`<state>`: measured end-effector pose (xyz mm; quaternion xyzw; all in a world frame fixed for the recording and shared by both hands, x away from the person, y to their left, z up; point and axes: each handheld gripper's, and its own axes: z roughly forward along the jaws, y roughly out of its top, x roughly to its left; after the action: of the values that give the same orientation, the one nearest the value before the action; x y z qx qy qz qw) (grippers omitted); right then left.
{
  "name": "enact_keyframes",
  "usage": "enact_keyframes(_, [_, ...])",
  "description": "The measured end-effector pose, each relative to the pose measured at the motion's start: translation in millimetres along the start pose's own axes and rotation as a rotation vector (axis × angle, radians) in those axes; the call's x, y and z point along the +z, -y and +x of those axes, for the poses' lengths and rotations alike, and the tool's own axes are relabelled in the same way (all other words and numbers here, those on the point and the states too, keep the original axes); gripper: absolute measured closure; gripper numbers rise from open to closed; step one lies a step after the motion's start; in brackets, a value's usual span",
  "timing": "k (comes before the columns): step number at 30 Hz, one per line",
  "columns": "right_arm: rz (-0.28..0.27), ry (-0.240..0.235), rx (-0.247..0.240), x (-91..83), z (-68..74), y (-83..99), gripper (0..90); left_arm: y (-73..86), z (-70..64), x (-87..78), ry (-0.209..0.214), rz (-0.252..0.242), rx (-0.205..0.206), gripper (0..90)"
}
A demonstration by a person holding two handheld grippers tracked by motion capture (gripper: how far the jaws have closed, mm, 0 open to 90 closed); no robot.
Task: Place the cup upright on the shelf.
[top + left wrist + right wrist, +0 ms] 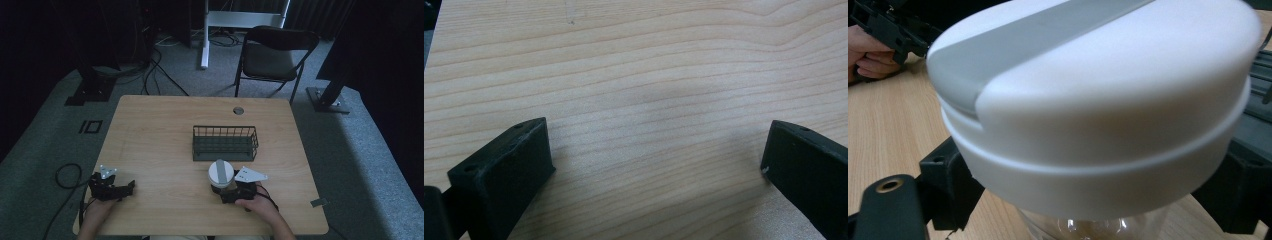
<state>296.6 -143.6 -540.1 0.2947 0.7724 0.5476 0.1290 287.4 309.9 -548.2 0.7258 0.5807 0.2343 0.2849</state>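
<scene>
Right gripper (231,192) jaws grasping clear glass jar with white lid (220,173) | left gripper (112,189) jaws released, idle | my read: black wire basket (225,143) at 12 o'clock awaits jar, placement undone

Close over a light wooden counter (649,65) with pale, wavy grain running across from side to side. Two black, blocky fingers (504,175) of the left gripper (656,155) rising from the bottom corners, one at the lower left, the other at the lower right, set wide apart with bare wood between them. Small round holes visible on the top face of the lower-left finger; a tiny pale nick on the inner corner of the lower-right one. Soft shadow on the wood beside each finger. A dark strip past the counter's edge (429,30) at the upper left. Faint small mark on the wood near the top.
</scene>
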Motion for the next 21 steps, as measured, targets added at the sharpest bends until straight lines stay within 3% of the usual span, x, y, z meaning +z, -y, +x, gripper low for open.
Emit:
enact_keyframes(6, [0.003,0.015,0.015,3.5,3.3,-0.5,12.9,0.0,0.0,0.0,0.0,0.0,0.0,0.2])
enact_keyframes(16, [0.003,0.064,-0.054,5.5,13.1,-4.2,18.0,0.0,0.0,0.0,0.0,0.0,0.0,0.2])
enact_keyframes(21, [0.002,0.066,-0.06,5.0,13.4,-4.1,18.1,0.0,0.0,0.0,0.0,0.0,0.0,0.1])
